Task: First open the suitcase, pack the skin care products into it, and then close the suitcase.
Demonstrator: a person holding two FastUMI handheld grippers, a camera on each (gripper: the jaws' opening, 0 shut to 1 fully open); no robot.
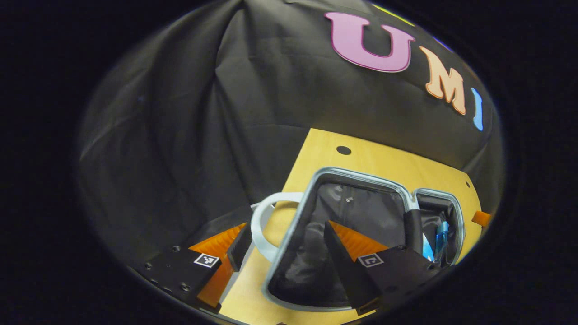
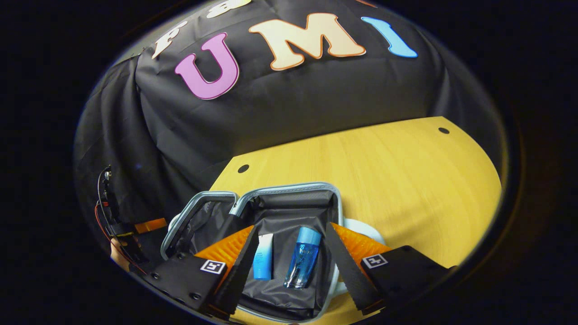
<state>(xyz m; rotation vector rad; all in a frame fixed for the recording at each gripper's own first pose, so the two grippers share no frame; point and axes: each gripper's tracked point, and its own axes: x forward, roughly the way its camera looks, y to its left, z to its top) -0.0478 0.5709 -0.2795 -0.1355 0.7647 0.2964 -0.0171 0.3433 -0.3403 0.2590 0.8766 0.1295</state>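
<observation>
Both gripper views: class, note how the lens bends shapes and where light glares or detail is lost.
Left gripper view: the suitcase rim bows and its dark lining goes murky. Right gripper view: the table edge curves, the blue bottle glints, and the tube stays sharp.

Both grippers, left (image 1: 284, 253) and right (image 2: 289, 257), hover with fingers spread (nothing gripped).
</observation>
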